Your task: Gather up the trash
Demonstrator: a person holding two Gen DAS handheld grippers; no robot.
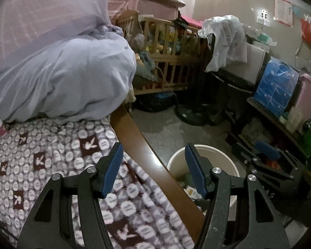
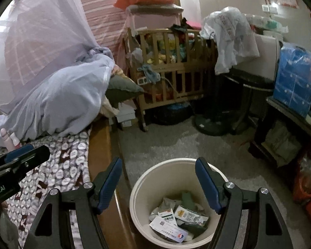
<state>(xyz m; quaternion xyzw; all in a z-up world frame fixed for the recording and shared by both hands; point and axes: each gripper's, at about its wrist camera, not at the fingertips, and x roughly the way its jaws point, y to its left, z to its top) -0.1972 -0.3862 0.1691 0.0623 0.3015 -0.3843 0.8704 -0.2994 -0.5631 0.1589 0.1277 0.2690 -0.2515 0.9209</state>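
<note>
The left claw points forward and downward, its blue-padded jaws spread apart with nothing between them. The right claw is angled down likewise, jaws parted, gripping nothing.

The waste bin looks like smooth, matt cream plastic; inside it lie glossy printed paper cartons and crinkled wrappers. Just left of the bin, the bed rail is polished brown wood with a soft sheen. The blanket beyond that rail is fuzzy, plush cloth. Behind the bin, the floor is rough and matt, and the crib is bare, pale wood. The right gripper has matt black plastic arms, blue pads and shiny metal pins.
</note>
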